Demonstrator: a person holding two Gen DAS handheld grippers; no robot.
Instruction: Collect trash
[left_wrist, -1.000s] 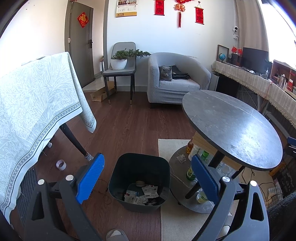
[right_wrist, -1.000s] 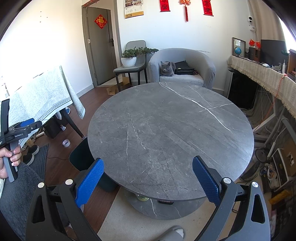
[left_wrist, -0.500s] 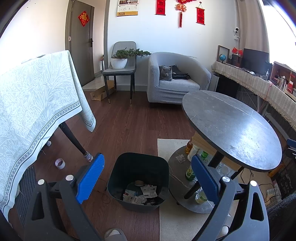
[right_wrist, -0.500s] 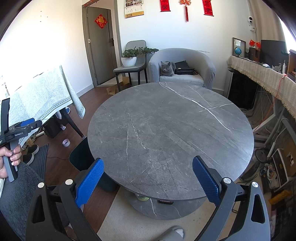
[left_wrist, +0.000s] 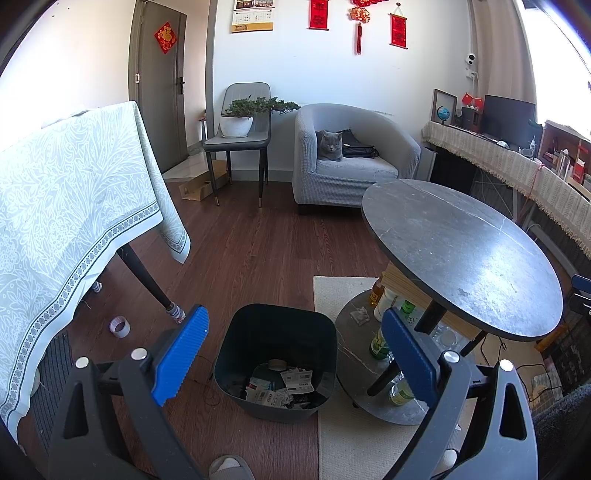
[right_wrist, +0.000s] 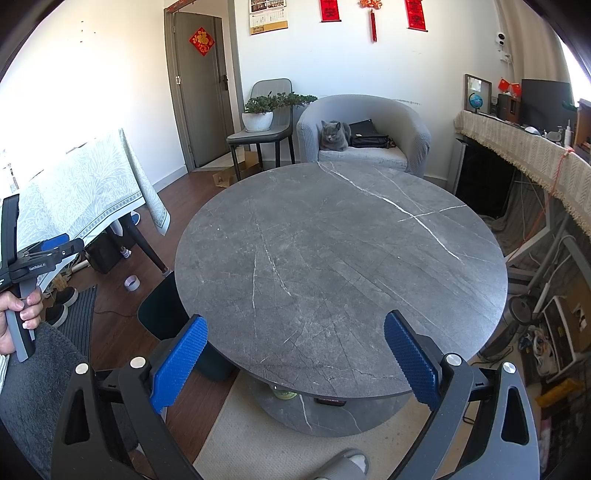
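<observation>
The left hand-held gripper (left_wrist: 293, 354) hangs with its blue pads spread wide and nothing between them, above a dark bin (left_wrist: 275, 360) on the wooden floor. Paper scraps (left_wrist: 282, 387) lie at the bin's bottom. The bin stands just beside the round bench (left_wrist: 461, 254). The right hand-held gripper (right_wrist: 295, 354) is likewise wide apart and empty, over the bench's bare grey top (right_wrist: 340, 266).

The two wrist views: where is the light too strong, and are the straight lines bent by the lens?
Left wrist view: the window at upper right is blown out, and glare whitens the round table. Right wrist view: the left wall is washed out; the door frame bows, and dark lens corners show in both.
</observation>
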